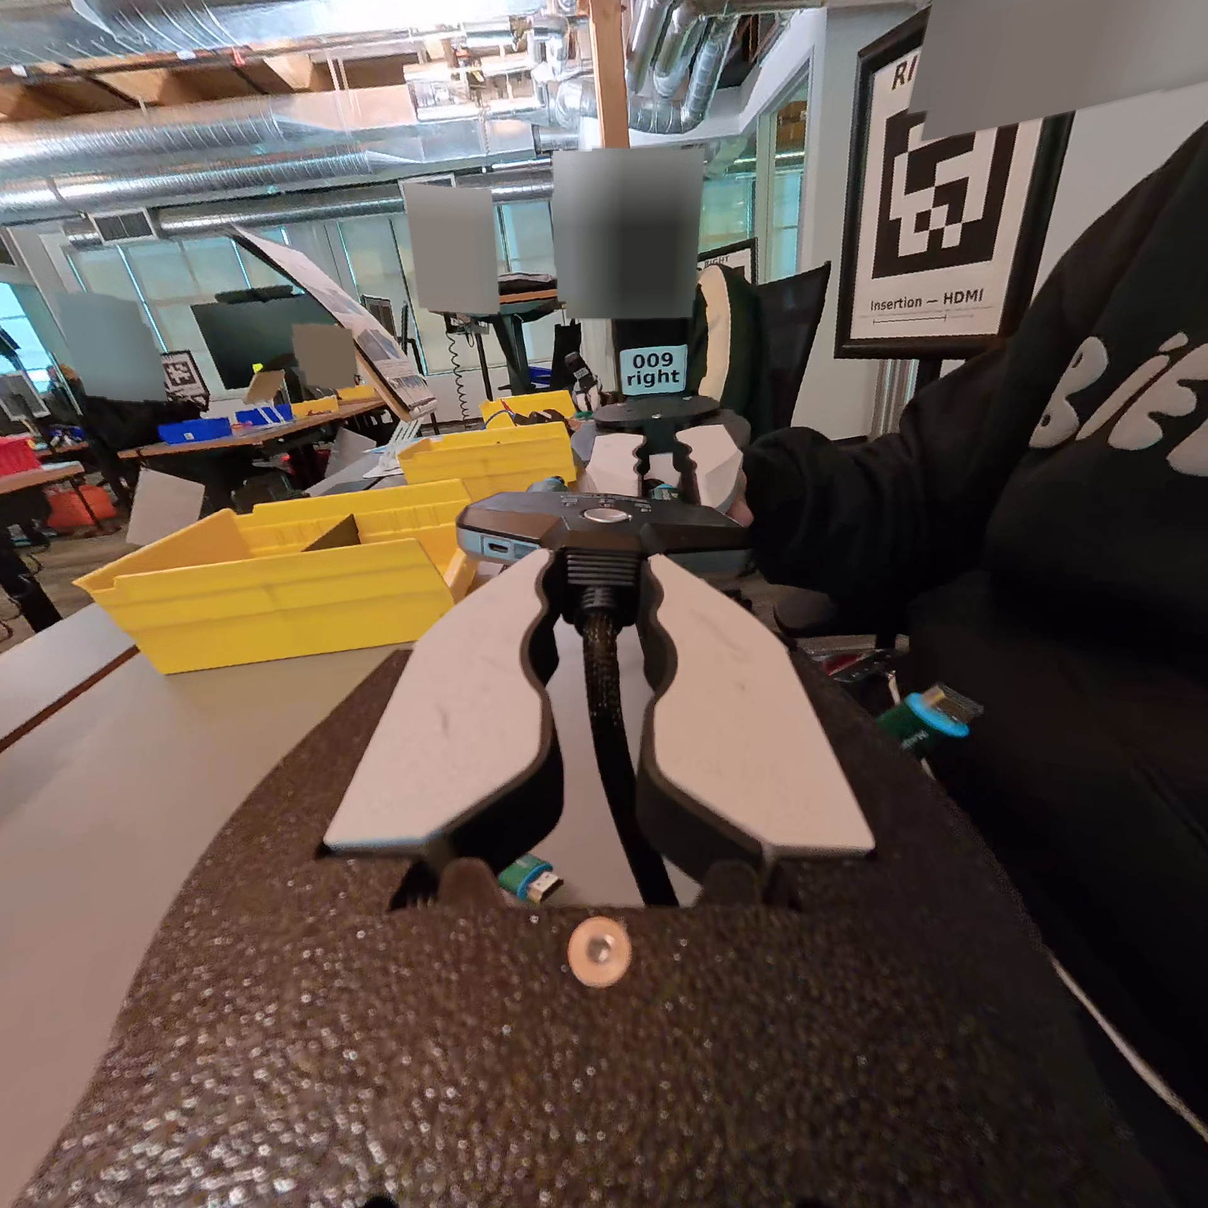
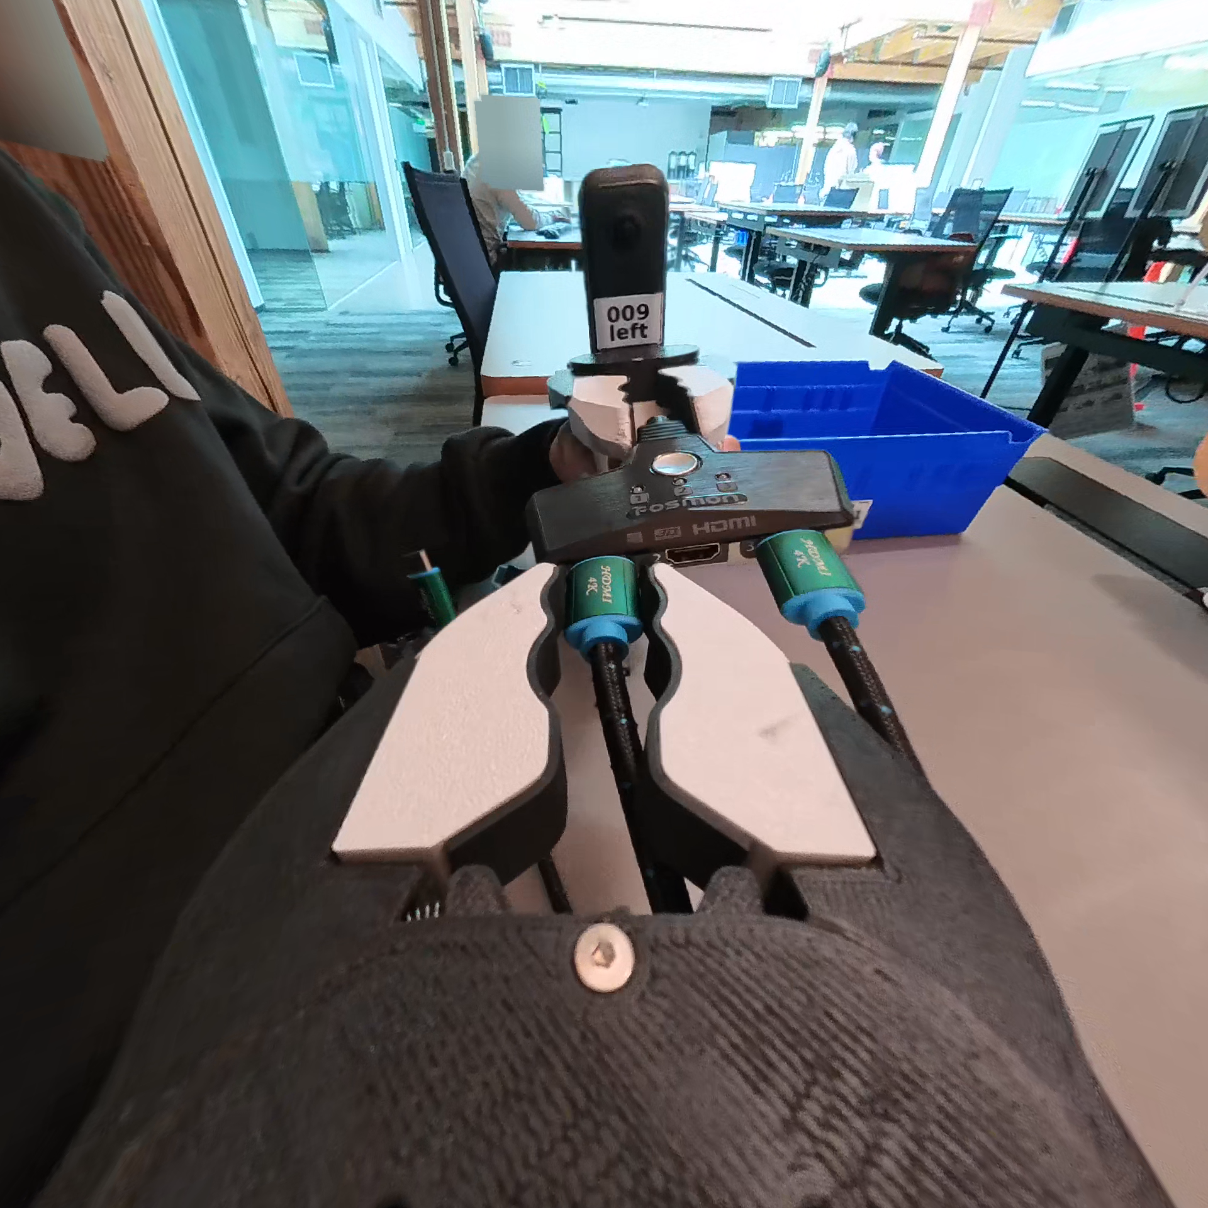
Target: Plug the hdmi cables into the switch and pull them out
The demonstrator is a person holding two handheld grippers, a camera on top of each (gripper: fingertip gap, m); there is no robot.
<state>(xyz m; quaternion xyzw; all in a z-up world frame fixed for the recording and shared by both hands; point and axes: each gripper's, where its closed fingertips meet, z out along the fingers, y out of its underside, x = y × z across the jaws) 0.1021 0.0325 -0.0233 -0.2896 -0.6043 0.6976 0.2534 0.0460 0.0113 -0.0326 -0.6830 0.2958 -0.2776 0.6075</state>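
My left gripper [image 1: 598, 575] was clamped on the ribbed black strain-relief collar [image 1: 600, 567] of the flat black HDMI switch [image 2: 686, 503], holding it off the pale grey table [image 2: 980, 686] by its braided black pigtail [image 1: 611, 719]. My right gripper [image 2: 604, 604] was pinching the green metal HDMI plug with the blue boot [image 2: 600, 598], seated in the switch's near-left port. A second green plug [image 2: 807, 572] sat in the near-right port; the middle port [image 2: 695, 554] was open.

Two loose green plugs were still unplugged: one on the table under my left gripper [image 1: 533, 879], one at the right by my black sleeve [image 1: 931, 712].

Step call: can't tell from this alone whether I was finishing the insertion or starting the pull. Either way, both grips were on and opposed along the port axis.

Next move needs: keep the left clamp firm as the anchor, drive or pull the right plug straight in line with the port, no twist or side load. Then the middle port needs dealing with.

Yellow plastic bins [image 1: 281, 582] sat far left, a blue plastic bin [image 2: 882, 444] beyond the switch. Both clear of the work.
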